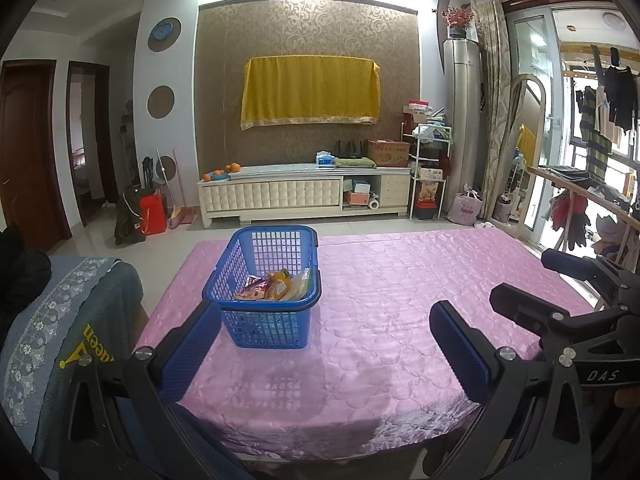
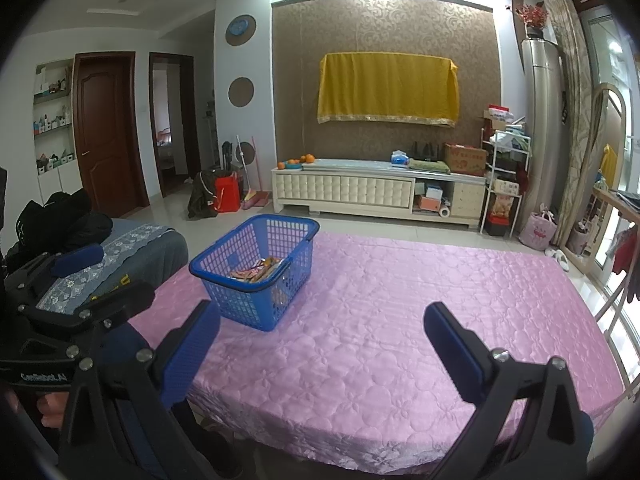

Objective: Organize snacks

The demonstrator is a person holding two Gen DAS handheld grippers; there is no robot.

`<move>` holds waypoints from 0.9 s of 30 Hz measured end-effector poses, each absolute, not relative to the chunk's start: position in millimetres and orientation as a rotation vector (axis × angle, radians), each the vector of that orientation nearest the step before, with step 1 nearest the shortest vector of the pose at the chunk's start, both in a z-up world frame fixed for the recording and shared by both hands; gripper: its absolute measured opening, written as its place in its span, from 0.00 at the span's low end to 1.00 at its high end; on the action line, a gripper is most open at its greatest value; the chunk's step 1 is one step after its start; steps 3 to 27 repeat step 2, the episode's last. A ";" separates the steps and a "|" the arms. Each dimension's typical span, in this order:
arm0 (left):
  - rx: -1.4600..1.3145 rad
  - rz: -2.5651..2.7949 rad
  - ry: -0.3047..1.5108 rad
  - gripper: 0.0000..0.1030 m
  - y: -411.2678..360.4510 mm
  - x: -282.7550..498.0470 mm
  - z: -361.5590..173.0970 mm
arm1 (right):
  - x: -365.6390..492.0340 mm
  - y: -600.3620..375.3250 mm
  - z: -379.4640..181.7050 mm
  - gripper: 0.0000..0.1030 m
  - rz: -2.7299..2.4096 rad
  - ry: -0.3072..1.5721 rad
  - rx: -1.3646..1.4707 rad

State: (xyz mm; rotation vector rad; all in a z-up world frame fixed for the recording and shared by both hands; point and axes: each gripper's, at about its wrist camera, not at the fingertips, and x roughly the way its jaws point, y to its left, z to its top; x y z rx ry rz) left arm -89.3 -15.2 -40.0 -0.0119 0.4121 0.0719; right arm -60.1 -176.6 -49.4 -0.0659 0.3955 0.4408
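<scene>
Left wrist view: the blue plastic basket with grid walls [image 1: 262, 280] sits on the tabletop with the shiny pink quilted cover [image 1: 400, 280], towards its left side. Inside it lie the crinkly snack packs, red, orange & pale [image 1: 276, 286] — no snacks show on the cover. The left gripper [image 1: 324, 344] is just in front of the basket, the right gripper [image 2: 320, 344] near it; both have fingers wide, holding nothing. Looks about done — if any pack needs fixing, go in from the top, slow, w/o bumping the rim.
</scene>
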 end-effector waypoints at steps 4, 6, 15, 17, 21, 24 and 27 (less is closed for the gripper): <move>-0.006 0.071 0.411 1.00 -15.4 -89.8 -39.4 | -60.8 -176.9 -49.8 1.00 0.440 0.398 -0.064; -0.006 0.071 0.411 1.00 -15.4 -89.8 -39.4 | -60.8 -176.9 -49.8 1.00 0.440 0.398 -0.064; -0.006 0.071 0.411 1.00 -15.4 -89.8 -39.4 | -60.8 -176.9 -49.8 1.00 0.440 0.398 -0.064; -0.006 0.071 0.411 1.00 -15.4 -89.8 -39.4 | -60.8 -176.9 -49.8 1.00 0.440 0.398 -0.064; -0.006 0.071 0.411 1.00 -15.4 -89.8 -39.4 | -60.8 -176.9 -49.8 1.00 0.440 0.398 -0.064; -0.006 0.071 0.411 1.00 -15.4 -89.8 -39.4 | -60.8 -176.9 -49.8 1.00 0.440 0.398 -0.064; -0.006 0.071 0.411 1.00 -15.4 -89.8 -39.4 | -60.8 -176.9 -49.8 1.00 0.440 0.398 -0.064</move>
